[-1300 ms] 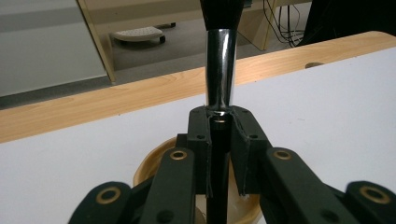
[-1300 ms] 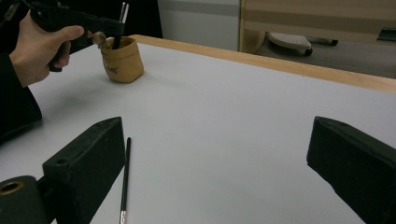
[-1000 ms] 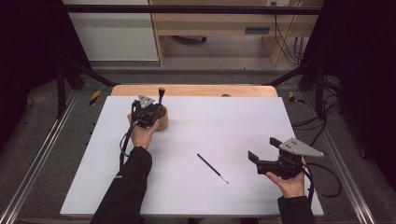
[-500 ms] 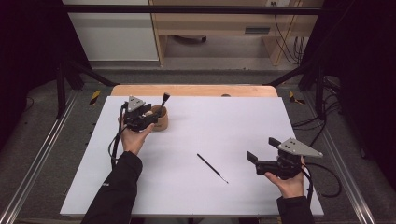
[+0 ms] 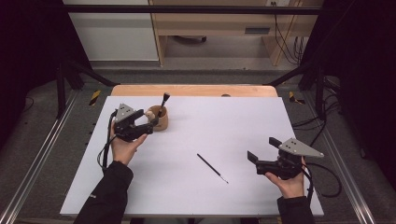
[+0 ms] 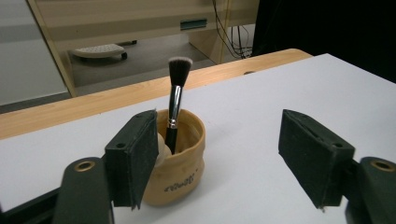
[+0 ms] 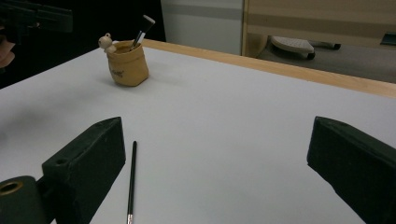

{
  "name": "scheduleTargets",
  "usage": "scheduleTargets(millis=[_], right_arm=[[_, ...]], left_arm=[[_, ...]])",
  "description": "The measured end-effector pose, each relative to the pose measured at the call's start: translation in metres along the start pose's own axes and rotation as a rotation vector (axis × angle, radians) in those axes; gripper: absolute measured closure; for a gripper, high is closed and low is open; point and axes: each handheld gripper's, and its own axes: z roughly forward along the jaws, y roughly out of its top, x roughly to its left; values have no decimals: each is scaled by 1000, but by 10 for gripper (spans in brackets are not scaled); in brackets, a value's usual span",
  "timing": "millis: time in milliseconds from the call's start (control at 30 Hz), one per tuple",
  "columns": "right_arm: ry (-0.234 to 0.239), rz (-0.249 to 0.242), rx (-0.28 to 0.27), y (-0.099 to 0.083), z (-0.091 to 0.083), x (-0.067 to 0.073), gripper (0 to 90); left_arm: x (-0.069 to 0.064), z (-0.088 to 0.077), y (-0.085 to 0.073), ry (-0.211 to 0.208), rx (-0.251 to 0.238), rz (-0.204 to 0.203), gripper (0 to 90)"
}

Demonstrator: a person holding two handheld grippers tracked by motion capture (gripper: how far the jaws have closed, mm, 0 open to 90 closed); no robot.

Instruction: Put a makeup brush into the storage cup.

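tan pot holds brush

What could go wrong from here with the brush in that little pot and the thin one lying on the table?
1. The left hand-held gripper, jaws just opened with nothing between them, sits close to the tan pot; a stray nudge might tip it and the leaning makeup brush.
2. The thin brush lies flat on the white table, so the open right hand-held gripper may slip off it.

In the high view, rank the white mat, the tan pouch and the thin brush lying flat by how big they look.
1. White mat
2. Tan pouch
3. Thin brush, longer than the pouch but far slimmer, so those two are close.
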Motion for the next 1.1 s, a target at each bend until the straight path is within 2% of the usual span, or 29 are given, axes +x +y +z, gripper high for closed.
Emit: scheduleTargets(millis=[467,667,933,1100], right_arm=[[-1,3,2,0,0,-1,47],[-5,6,2,0,-1,-1,46],[-7,9,2,0,-1,-2,46],[-6,6,6,0,-1,-1,46]], left_arm=[[-7,-34,-14,-36,3,20,176],[-11,-47,-27,-54,-6,11,164],[-9,-62,-44,-43,14,12,153],[-8,-70,-50,-38,10,-4,145]])
